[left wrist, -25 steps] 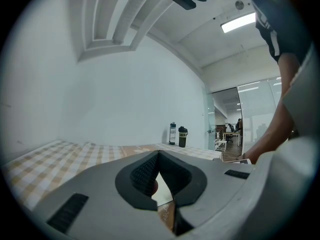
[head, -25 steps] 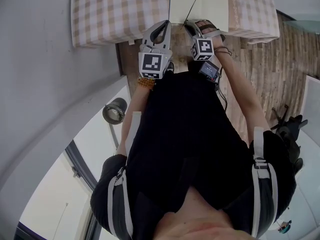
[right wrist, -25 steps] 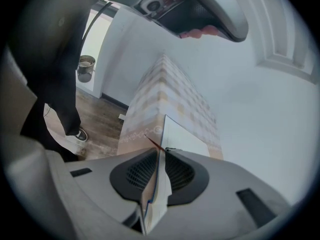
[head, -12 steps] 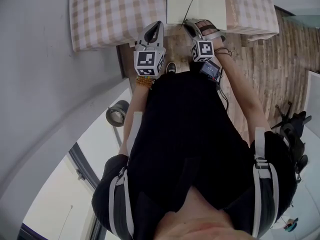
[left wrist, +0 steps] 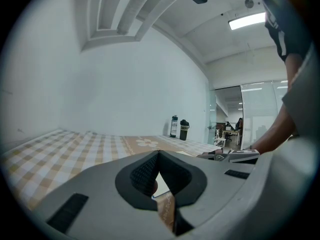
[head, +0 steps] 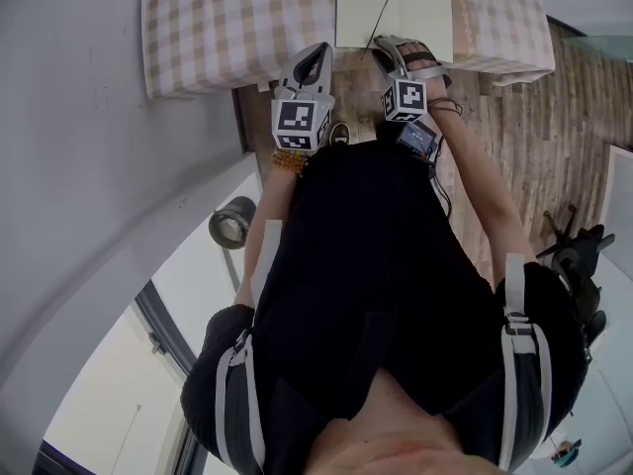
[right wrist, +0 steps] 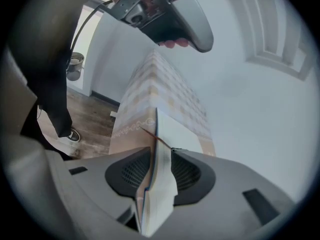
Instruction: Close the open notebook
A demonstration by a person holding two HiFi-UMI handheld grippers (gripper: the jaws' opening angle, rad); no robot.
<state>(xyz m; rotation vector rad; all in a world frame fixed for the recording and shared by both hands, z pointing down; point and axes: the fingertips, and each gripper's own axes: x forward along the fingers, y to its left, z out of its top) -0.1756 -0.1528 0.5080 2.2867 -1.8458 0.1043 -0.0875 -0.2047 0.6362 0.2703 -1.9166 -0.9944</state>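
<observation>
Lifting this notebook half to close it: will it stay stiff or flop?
Probably floppy: the notebook, edge-on between the right gripper jaws that have just been opening, shows splayed pages. Thin, so likely light. It may slide on the checked cloth.

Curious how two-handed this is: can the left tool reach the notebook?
Probably yes: the left tool sits just short of the notebook, nothing between them, though its jaws are shut.

The right hand-held gripper [head: 386, 44] hides part of the notebook [head: 425, 13].
</observation>
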